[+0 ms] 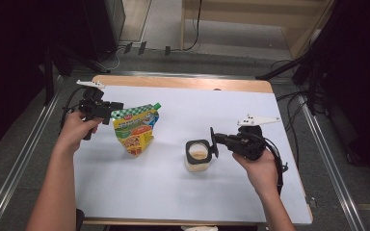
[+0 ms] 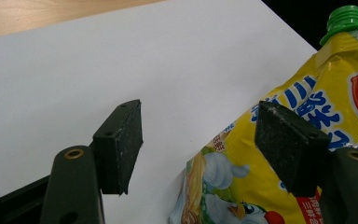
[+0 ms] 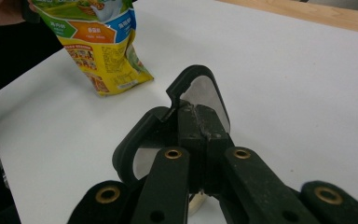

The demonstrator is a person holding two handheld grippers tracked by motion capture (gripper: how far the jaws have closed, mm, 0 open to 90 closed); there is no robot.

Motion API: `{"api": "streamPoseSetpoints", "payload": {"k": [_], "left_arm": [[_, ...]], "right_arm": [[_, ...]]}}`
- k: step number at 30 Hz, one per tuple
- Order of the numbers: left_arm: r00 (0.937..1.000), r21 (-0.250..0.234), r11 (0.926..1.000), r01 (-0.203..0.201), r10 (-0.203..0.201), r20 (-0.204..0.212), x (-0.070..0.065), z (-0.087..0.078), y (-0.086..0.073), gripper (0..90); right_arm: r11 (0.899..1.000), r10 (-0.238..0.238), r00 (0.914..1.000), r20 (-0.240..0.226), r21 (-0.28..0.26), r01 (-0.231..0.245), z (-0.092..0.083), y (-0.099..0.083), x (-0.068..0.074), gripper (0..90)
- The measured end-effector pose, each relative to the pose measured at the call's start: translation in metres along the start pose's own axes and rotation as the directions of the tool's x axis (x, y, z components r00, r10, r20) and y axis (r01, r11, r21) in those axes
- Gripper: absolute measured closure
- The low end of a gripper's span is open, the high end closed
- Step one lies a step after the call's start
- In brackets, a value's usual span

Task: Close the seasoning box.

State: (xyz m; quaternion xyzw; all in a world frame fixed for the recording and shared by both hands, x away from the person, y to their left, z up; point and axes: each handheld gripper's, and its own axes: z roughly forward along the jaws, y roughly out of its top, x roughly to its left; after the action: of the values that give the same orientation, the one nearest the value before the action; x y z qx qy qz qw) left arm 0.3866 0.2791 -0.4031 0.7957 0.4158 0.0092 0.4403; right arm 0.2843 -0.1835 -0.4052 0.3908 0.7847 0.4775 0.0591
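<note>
We see a white bench from above, with a person's two forearms reaching in from the near edge, each hand holding a claw. The left claw grips the upper left corner of a yellow pouch that stands left of centre. The pouch's long axis runs from its green cap at the upper right down to its bottom edge nearer us, so it leans with the cap pointing up and away to the right. In the left gripper view the jaws stand apart; one pad lies against the printed face of the pouch, the other hangs over bare bench, and we cannot make out the exact contact.

The right claw is pinched fully closed on a flat black lid, held on edge just right of a small square jar with pale contents near the bench's middle. In the right gripper view the closed jaws and lid cover the jar, and the pouch is cut off at the top.
</note>
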Motion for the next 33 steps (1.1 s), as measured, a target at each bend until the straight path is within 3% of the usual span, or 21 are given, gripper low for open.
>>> {"api": "streamPoseSetpoints", "payload": {"k": [11, 33], "left_arm": [[1.0000, -0.004, 1.0000, 0.000, 0.000, 0.007, 0.000, -0.001, 0.000, 32.9], [0.9999, 0.020, 0.9998, -0.002, 0.002, 0.014, 0.001, 0.004, -0.002, 32.1]], "right_arm": [[1.000, 0.006, 0.9996, -0.026, 0.010, -0.005, 0.013, -0.005, 0.004, 90.0], [0.997, -0.048, 0.9977, -0.047, 0.060, 0.051, 0.037, -0.010, 0.021, 90.0]]}}
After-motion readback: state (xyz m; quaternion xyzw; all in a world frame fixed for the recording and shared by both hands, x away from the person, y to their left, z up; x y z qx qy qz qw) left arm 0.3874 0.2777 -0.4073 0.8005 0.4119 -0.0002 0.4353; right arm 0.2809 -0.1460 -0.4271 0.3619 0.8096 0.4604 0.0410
